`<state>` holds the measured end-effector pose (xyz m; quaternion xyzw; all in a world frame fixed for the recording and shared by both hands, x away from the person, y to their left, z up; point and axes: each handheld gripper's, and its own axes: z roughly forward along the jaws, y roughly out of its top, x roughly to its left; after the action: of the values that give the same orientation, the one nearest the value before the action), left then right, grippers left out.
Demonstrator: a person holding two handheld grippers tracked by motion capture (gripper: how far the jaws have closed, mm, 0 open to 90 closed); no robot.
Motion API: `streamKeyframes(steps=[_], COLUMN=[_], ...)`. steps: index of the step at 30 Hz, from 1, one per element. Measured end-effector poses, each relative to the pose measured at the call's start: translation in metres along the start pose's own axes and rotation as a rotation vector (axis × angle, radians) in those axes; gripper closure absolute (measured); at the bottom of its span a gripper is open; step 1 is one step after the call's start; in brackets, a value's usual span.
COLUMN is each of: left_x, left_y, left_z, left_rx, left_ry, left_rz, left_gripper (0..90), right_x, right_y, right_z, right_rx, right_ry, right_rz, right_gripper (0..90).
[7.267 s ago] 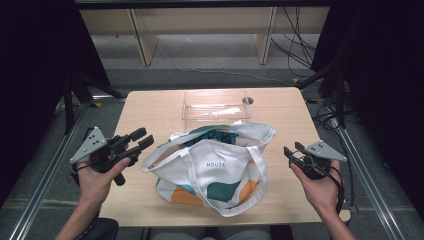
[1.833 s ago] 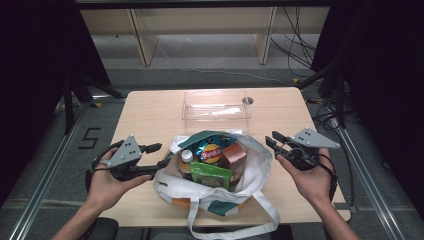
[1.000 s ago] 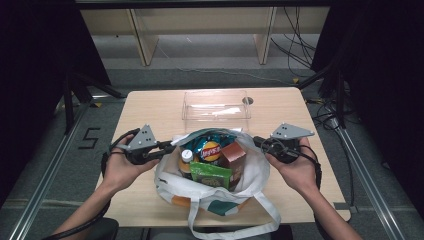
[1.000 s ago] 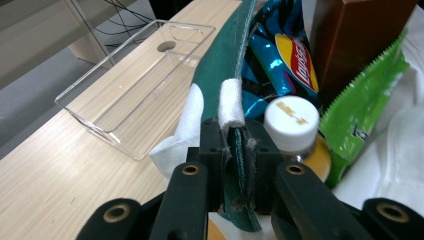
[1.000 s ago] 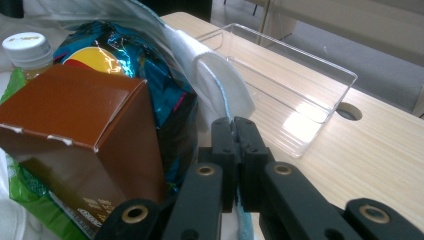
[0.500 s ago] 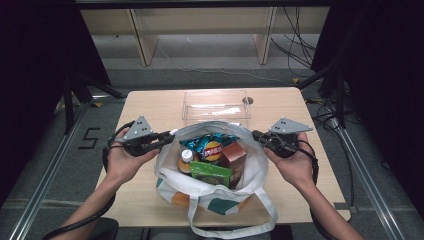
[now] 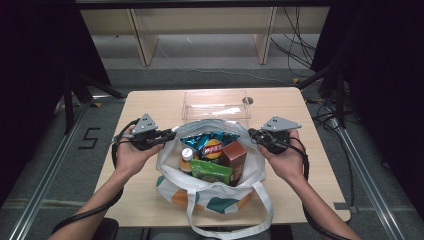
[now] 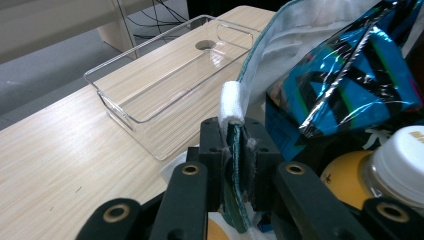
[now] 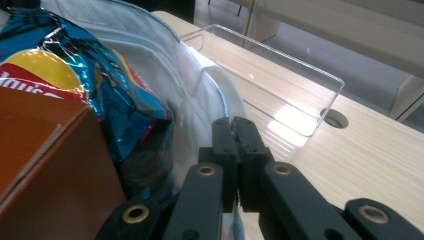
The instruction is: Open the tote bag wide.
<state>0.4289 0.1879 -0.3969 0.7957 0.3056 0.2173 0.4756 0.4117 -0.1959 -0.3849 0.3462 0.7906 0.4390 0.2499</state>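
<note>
My left tongs [image 8: 235,165] and right tongs [image 9: 235,160] both pinch the tote bag [image 7: 210,192] rim, spreading it mid-table [image 7: 150,107]. Chips [image 7: 210,145], bottle [image 7: 187,155], boxes exposed; clear tray [image 7: 216,104] behind empty. Unpacking likely remains.

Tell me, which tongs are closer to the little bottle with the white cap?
Left. The left tongs grip the bag rim just beside the bottle; the right tongs pinch the opposite rim.
</note>
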Motion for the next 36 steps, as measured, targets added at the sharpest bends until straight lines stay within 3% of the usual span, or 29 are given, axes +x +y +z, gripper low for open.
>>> streamKeyframes(steps=[3,4,10,14,16,23,25,26,27,28,36], left_x=[0.002,0.003,0.005,0.007,0.006,0.009,0.011,0.009,0.010,0.009,0.007], left_y=[-0.002,-0.003,-0.005,-0.006,-0.008,-0.021,-0.025,-0.027,-0.028,-0.030,-0.037], left_z=[0.005,0.007,0.014,0.017,0.020,0.028,0.030,0.032,0.033,0.035,0.043], left_rx=[0.006,0.009,0.024,0.051,0.047,0.076,0.109,0.102,0.122,0.126,0.160], left_ry=[-0.007,-0.008,-0.005,-0.010,-0.012,-0.019,-0.026,-0.021,-0.029,-0.028,-0.033], left_rz=[-0.015,-0.019,-0.035,-0.026,-0.044,-0.079,-0.068,-0.086,-0.070,-0.076,-0.072], left_gripper=[80.3,80.3,80.4,80.4,80.5,80.6,80.7,80.7,80.7,80.7,80.7], right_x=[-0.002,-0.005,-0.006,-0.008,-0.007,-0.007,-0.008,-0.008,-0.009,-0.010,-0.015], right_y=[-0.003,-0.004,-0.007,-0.009,-0.011,-0.018,-0.021,-0.022,-0.022,-0.024,-0.036], right_z=[0.004,0.005,0.009,0.013,0.016,0.021,0.023,0.024,0.024,0.026,0.035], right_rx=[0.009,0.005,0.008,0.018,0.016,0.043,0.044,0.047,0.059,0.036,0.073], right_ry=[0.001,0.004,-0.012,-0.008,-0.010,-0.004,-0.006,-0.005,-0.001,-0.016,-0.004], right_rz=[0.026,0.008,0.037,0.024,0.029,0.028,0.024,0.028,0.028,0.010,0.037], right_gripper=[89.4,89.3,89.4,89.3,89.2,88.6,88.6,88.5,88.6,88.5,88.5])
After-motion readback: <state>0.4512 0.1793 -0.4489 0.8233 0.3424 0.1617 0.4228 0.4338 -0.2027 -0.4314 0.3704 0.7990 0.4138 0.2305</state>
